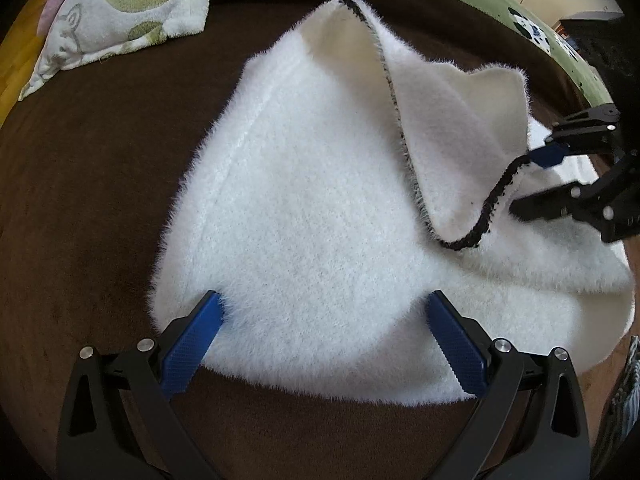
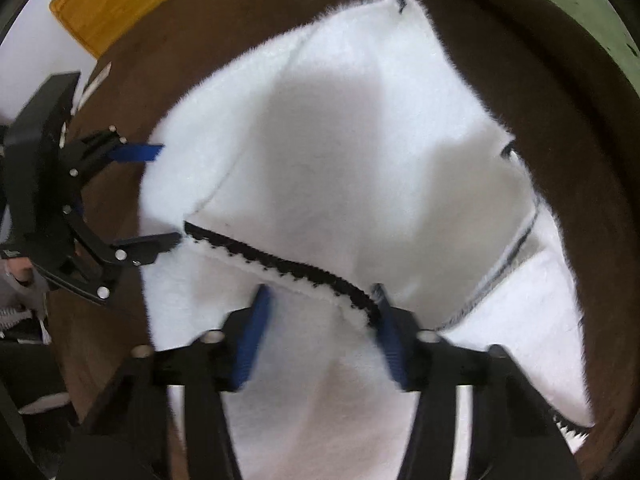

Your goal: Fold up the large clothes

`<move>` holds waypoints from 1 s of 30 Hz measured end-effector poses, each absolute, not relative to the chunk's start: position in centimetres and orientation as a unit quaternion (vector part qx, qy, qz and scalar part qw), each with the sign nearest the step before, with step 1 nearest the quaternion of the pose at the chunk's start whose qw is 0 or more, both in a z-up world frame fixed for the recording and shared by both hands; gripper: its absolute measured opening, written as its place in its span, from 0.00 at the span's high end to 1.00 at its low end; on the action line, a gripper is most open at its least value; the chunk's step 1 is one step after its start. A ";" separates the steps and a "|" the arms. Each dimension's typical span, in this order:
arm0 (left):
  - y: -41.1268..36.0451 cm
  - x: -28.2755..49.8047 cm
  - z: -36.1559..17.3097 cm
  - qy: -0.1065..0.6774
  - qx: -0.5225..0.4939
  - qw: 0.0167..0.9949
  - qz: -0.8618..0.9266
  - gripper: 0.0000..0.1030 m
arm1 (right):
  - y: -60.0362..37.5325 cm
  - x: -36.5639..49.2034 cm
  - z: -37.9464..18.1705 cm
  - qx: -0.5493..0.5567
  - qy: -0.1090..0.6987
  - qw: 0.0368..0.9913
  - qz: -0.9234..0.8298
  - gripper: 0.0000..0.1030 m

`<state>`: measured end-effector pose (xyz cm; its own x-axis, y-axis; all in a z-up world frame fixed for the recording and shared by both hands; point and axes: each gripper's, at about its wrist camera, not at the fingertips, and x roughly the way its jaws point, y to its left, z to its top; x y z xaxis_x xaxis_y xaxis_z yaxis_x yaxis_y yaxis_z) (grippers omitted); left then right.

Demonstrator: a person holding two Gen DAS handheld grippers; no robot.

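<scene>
A fluffy white garment (image 1: pixel 304 208) with black trim (image 1: pixel 490 200) lies spread on a brown cover (image 1: pixel 80 208). One flap is folded up and over along the trim. My left gripper (image 1: pixel 323 298) is open, its blue pads (image 1: pixel 192 344) wide apart over the garment's near edge. Seen from the right wrist, that left gripper (image 2: pixel 160 194) sits at the garment's (image 2: pixel 360 140) left edge. My right gripper (image 2: pixel 320 292) is blurred, jaws apart, with the trimmed edge (image 2: pixel 288 268) running between them and meeting the right-hand finger. From the left wrist, this gripper (image 1: pixel 524 182) straddles the trim at far right.
A patterned white-and-green pillow (image 1: pixel 120 12) lies at the back left of the cover. A green spotted blanket (image 1: pixel 532 28) borders the far right. Wooden floor (image 2: pixel 120 0) shows beyond the cover. A grey sleeve (image 2: pixel 24 284) is at the left edge.
</scene>
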<state>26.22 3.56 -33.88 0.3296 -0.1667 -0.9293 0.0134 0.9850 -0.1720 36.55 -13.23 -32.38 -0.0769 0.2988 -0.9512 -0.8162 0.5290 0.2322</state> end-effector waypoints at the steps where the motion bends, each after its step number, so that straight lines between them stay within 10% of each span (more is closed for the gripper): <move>1: 3.6 26.2 -33.9 0.576 -0.066 0.813 -0.056 0.05 | -13.4 36.5 -32.2 -0.218 0.591 0.645 0.433 0.72; 23: 3.0 25.5 -33.6 0.572 -0.049 0.819 -0.009 0.05 | -26.5 45.8 -29.4 -0.129 0.564 0.799 0.164 0.99; 30: 3.0 25.3 -33.3 0.577 -0.053 0.815 -0.003 0.05 | -28.0 42.8 -29.5 -0.096 0.557 0.802 0.193 0.61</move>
